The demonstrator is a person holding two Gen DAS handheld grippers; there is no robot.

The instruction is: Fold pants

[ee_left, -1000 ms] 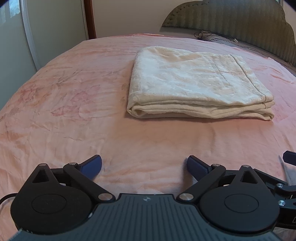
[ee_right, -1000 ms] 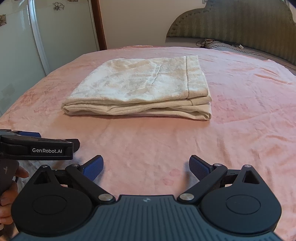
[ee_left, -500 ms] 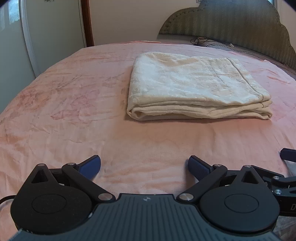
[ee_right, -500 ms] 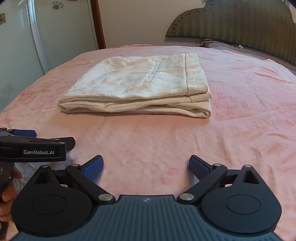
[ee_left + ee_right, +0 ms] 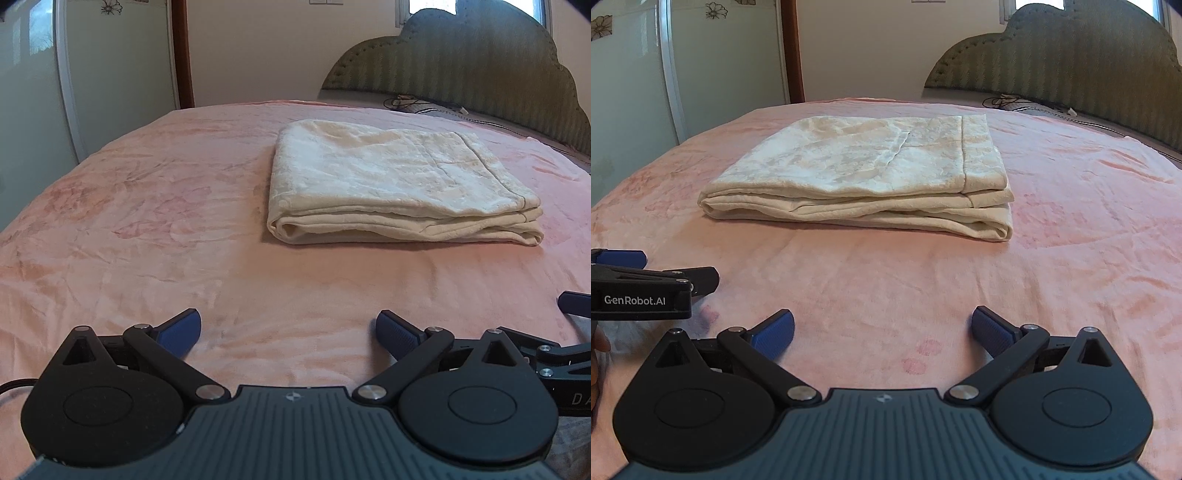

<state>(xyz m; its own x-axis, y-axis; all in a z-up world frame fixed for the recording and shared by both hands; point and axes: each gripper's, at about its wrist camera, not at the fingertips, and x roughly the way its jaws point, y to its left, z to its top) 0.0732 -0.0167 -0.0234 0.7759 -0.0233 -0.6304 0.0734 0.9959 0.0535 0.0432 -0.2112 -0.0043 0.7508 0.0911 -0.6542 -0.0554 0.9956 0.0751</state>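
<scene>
Cream pants [image 5: 399, 184] lie folded in a neat stack on the bed [image 5: 147, 221]; I judge folding complete. My left gripper [image 5: 288, 326] and right gripper [image 5: 882, 325] hover short of them, jaws wide, empty.

Hand [image 5: 596, 354] cropped at frame edge

One folded pants [image 5: 399, 184], two tongs [image 5: 288, 328]

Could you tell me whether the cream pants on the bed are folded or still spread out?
Folded: the pants lie as a compact rectangle on the pink bedspread, with stacked layers showing along the near edge.
</scene>
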